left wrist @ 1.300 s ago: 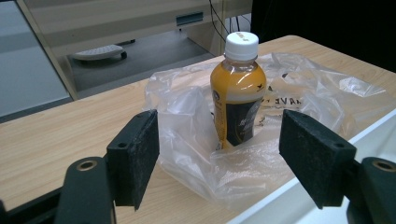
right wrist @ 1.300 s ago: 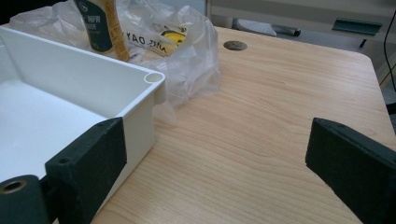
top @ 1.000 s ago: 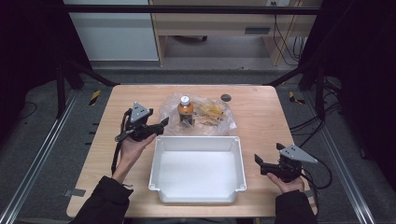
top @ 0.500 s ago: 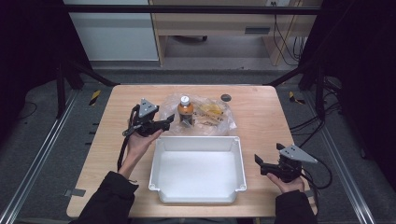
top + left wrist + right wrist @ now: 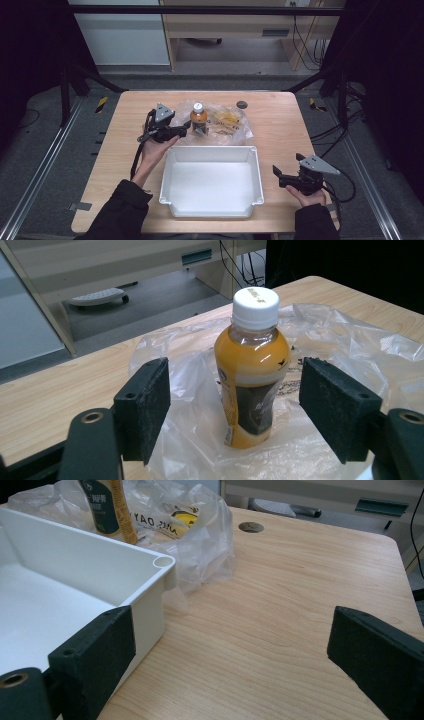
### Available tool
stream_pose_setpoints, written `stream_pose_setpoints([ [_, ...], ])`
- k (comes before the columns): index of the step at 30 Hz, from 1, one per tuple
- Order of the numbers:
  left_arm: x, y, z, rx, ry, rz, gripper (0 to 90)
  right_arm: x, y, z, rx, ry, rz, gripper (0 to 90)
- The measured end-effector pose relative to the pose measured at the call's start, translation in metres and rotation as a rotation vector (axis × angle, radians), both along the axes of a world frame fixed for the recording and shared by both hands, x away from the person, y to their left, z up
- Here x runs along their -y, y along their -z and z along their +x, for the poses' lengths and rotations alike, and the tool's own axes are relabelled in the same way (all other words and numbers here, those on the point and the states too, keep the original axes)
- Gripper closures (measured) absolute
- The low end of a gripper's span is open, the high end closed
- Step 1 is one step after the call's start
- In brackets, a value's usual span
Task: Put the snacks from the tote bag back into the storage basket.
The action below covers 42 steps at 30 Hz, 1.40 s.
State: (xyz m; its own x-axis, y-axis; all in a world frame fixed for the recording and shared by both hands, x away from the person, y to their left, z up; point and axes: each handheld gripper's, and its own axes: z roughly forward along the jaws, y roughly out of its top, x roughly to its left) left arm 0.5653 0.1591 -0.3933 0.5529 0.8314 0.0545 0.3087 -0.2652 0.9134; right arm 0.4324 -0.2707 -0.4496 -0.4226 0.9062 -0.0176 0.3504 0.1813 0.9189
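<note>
Bottle [image 5: 198, 119] stood upright on the clear plastic bag [image 5: 227, 131], centre of the high view, just above the white tray [image 5: 210, 212]. Left gripper [image 5: 181, 131] sat just left of it, jaws wide, nothing between the pads; in the left gripper view the bottle [image 5: 252, 370] was framed between them, a bit ahead. Right gripper [image 5: 278, 176] was at lower right beside the tray [image 5: 145, 600], jaws wide and empty. Judged: full of orange drink, so moderately heavy, rigid enough, label slick. Best grip mid-body on the label band, below the shoulder, not the white cap [image 5: 255, 301]. Crinkly film underneath could slide or lift with it
</note>
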Motion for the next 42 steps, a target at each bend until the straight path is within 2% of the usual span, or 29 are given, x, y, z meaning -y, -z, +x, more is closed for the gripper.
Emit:
stream_pose_setpoints([
  [7,0.007,0.000,0.007,-0.001,0.003,-0.004,28.8,0.000,0.000,0.000,0.002,-0.001,-0.001,5.6],
  [12,0.012,0.000,0.014,-0.012,0.003,0.019,28.7,0.000,0.000,0.000,-0.002,-0.002,0.001,5.6],
  [18,0.018,-0.002,0.018,0.003,0.005,0.005,28.8,0.000,0.000,0.000,0.004,-0.004,0.002,5.6],
  [21,0.021,0.000,0.021,-0.005,0.009,0.008,28.9,0.000,0.000,0.000,0.004,-0.004,0.002,5.6],
  [24,0.025,0.003,0.025,-0.013,0.013,0.032,28.8,0.000,0.000,0.000,0.004,-0.003,0.003,5.6],
  [35,0.034,0.011,0.034,-0.018,0.017,0.048,28.2,0.000,0.000,0.000,-0.001,-0.001,0.004,5.5],
  [42,0.036,0.017,0.039,-0.027,0.019,0.043,27.3,0.000,0.000,0.000,-0.002,-0.001,0.003,5.5],
])
